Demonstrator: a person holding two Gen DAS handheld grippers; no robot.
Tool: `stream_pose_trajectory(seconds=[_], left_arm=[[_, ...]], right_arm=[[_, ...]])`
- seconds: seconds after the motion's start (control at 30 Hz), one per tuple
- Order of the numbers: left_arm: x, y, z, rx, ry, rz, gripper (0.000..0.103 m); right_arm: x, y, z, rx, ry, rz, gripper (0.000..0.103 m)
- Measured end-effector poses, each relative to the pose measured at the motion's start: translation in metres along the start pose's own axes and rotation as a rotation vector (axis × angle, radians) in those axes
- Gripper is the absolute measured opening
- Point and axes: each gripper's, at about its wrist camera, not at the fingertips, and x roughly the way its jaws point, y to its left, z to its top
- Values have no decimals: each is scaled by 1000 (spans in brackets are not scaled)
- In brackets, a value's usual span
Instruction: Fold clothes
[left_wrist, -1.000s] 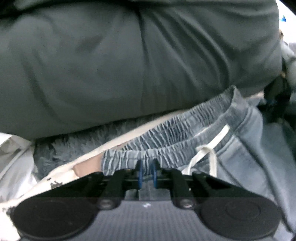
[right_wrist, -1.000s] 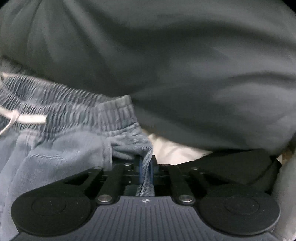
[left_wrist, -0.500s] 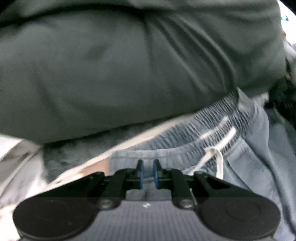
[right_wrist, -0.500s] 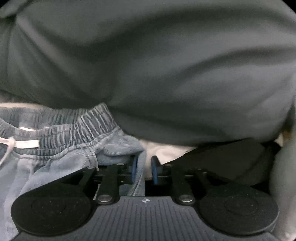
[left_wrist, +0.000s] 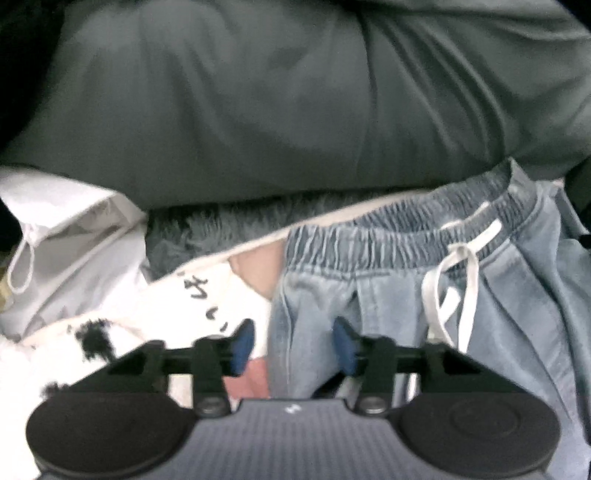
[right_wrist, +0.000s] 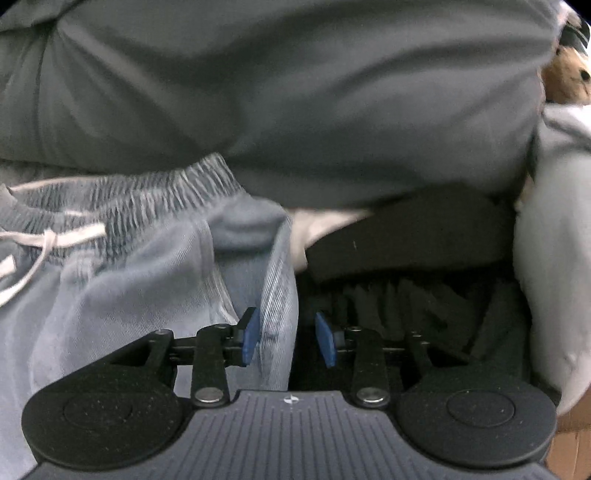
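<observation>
Light blue pants (left_wrist: 406, 295) with an elastic waistband (left_wrist: 388, 236) and a white drawstring (left_wrist: 469, 280) lie flat below a big grey cushion. In the left wrist view my left gripper (left_wrist: 293, 345) hovers over the pants' left side edge. Its jaws are opening, the blue pads (left_wrist: 243, 343) stand apart, and cloth lies between them unpinched. In the right wrist view the pants (right_wrist: 129, 288) fill the lower left. My right gripper (right_wrist: 288, 338) straddles their right side seam (right_wrist: 277, 295), and its jaws are opening too, with the seam loose between the pads (right_wrist: 325, 339).
A large grey cushion (left_wrist: 277, 99) fills the top of both views. Left of the pants lie a white printed cloth (left_wrist: 177, 306), a fuzzy grey blanket (left_wrist: 207, 229) and a white bag (left_wrist: 66, 236). A black garment (right_wrist: 406, 266), pale bedding (right_wrist: 554, 240) and a plush toy (right_wrist: 569, 81) sit on the right.
Both grippers were shut on the waistband corners and now stand open, with the cloth released. Both have drawn back, so more of the pants and the surface shows.
</observation>
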Motion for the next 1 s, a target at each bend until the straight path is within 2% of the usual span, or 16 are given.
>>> stream_pose_trajectory(seconds=[0.2, 0.3, 0.33, 0.37, 0.4, 0.47, 0.63, 0.73, 0.83, 0.9, 0.93, 1.0], left_arm=[[23, 6, -9, -66, 61, -71, 49], [26, 13, -9, -115, 60, -106, 32], [24, 12, -8, -118, 52, -106, 23], [22, 12, -8, -122, 44, -106, 17], [20, 12, -7, -124, 34, -104, 15], [14, 14, -6, -125, 6, -94, 5], [2, 19, 3, -121, -59, -55, 4], [6, 22, 7, -129, -53, -16, 4], [19, 19, 8, -119, -12, 17, 6], [22, 19, 10, -133, 27, 44, 23], [17, 19, 11, -144, 21, 71, 37], [1, 17, 12, -159, -11, 103, 42]], right_arm=[[3, 3, -13, 50, 37, -1, 41], [16, 2, -14, 68, 95, 24, 41], [20, 0, -14, 81, 107, 37, 41], [23, -2, -13, 97, 105, 59, 28], [22, -3, -11, 97, 98, 69, 8], [19, -2, -9, 67, 88, 46, 8], [6, 1, -7, -9, 54, 1, 7], [-1, -5, -1, 7, 26, -37, 6], [10, -9, 6, 53, 50, -55, 7], [19, -6, 8, 52, 81, -56, 13], [18, -6, 8, 58, 84, -55, 16], [7, -6, 5, 68, 63, -48, 22]])
